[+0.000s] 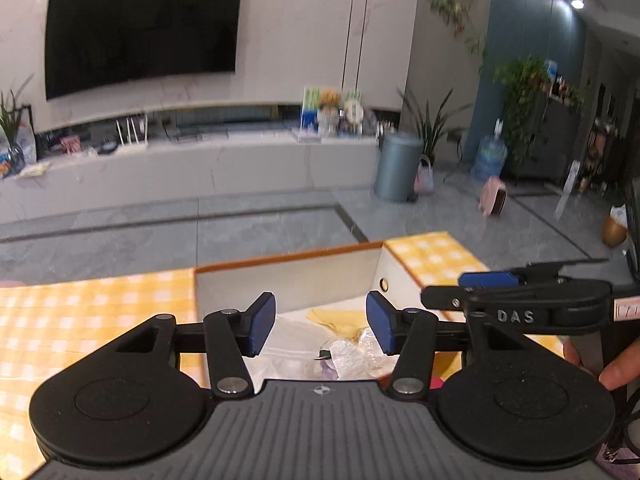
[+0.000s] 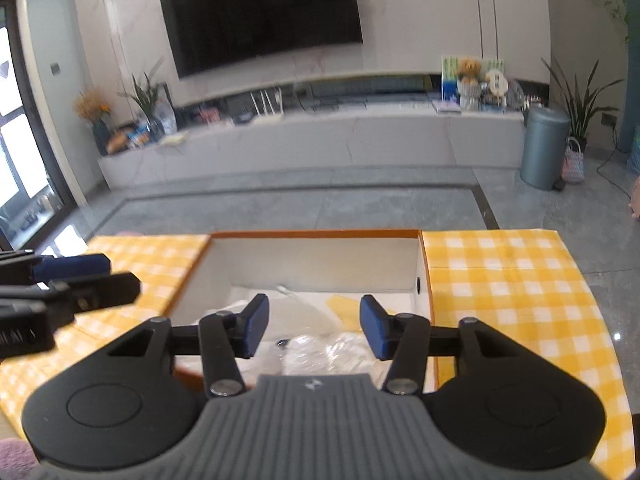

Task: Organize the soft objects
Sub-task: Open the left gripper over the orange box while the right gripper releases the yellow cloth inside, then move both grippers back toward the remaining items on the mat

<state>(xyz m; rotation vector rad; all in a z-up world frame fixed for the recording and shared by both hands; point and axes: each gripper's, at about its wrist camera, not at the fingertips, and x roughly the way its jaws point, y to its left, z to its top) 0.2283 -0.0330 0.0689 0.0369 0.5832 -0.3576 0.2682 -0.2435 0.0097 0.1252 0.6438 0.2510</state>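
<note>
A: What parts make up the left claw (image 1: 321, 322)?

B: Two black linkage arms on silver pivot screws, each ending in a blue rubber pad (image 1: 262, 322); behind them lie two round black discs and a grey ribbed housing with a small compass-like emblem.

A: And the right claw (image 2: 312, 326)?

B: Identical in build. Seen from the left camera, its black side bears raised letters "DAS"; bare fingertips (image 1: 618, 372) show beside it.

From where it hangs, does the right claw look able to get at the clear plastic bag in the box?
Probably yes. The right claw is open and empty above the open-topped box, with the clear plastic bag lying uncovered below it. The left claw sits off to one side.
</note>
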